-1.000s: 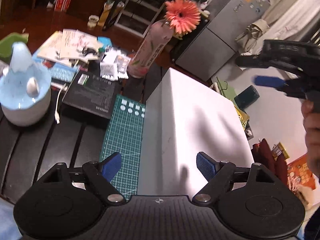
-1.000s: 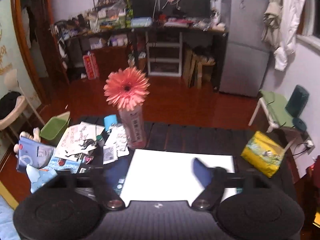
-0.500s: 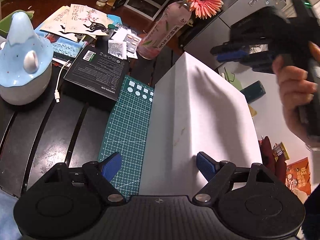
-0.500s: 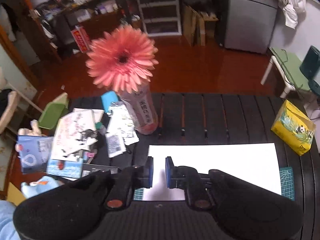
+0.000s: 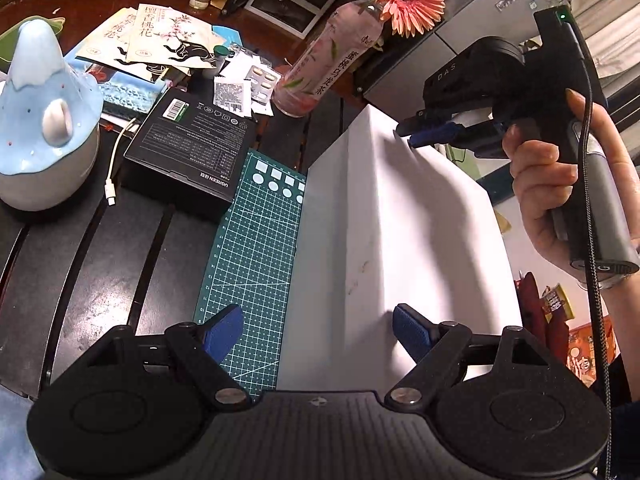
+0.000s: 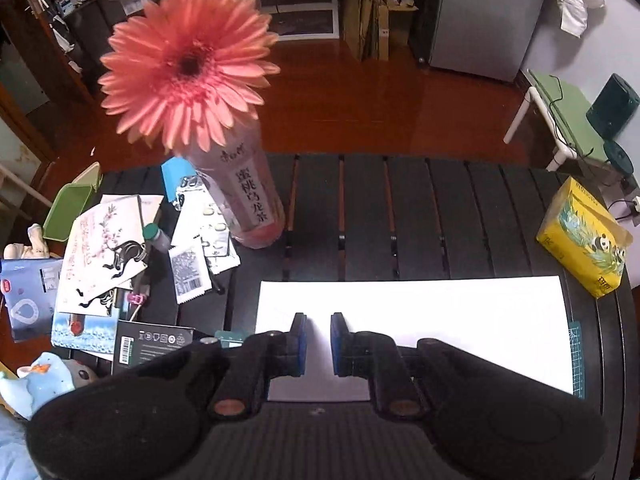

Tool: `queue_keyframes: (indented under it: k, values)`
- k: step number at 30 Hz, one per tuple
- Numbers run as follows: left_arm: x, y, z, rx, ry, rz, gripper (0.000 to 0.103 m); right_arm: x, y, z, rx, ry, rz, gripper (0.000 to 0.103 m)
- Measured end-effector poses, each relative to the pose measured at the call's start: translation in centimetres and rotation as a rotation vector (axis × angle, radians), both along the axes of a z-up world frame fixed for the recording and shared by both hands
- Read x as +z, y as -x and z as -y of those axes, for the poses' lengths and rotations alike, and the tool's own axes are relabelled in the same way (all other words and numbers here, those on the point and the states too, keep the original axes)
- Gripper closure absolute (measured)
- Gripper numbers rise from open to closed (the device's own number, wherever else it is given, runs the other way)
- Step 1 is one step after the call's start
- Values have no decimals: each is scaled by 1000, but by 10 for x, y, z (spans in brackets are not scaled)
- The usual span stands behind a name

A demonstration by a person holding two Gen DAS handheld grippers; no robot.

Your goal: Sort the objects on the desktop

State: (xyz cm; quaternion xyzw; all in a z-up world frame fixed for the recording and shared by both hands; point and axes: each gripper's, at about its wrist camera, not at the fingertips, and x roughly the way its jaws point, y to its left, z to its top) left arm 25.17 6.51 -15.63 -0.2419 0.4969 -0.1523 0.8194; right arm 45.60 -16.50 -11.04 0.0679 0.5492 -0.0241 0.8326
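Left to right: black box [image 5: 188, 140] sitting on the slatted table [image 5: 120, 248], green cutting mat [image 5: 256, 248] beside it, white paper sheet [image 5: 400, 220] lying over the mat. Left gripper [image 5: 316, 328] hanging wide over its near edge; right gripper [image 5: 434, 136] narrowed, gripping nothing, at its far edge.

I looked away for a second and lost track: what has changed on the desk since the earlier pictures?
The right gripper came down from above to the far edge of the white box and narrowed its jaws from wide to nearly closed; whether it grips the box is unclear. The left gripper stayed open around the near end of the box. The flower bottle, black box and cutting mat did not move.
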Motion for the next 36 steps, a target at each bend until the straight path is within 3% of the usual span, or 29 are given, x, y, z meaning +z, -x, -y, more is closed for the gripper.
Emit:
queue_keyframes:
  k: [19, 23, 36]
  values:
    - [0, 0, 2, -1, -8, -2, 21, -7, -1, -7, 11, 56, -5, 94]
    - [1, 0, 2, -6, -18, 6, 21, -4, -4, 12, -64, -11, -33, 93]
    - [2, 1, 2, -3, -31, 7, 21, 20, 15, 96, -182, 51, -7, 88]
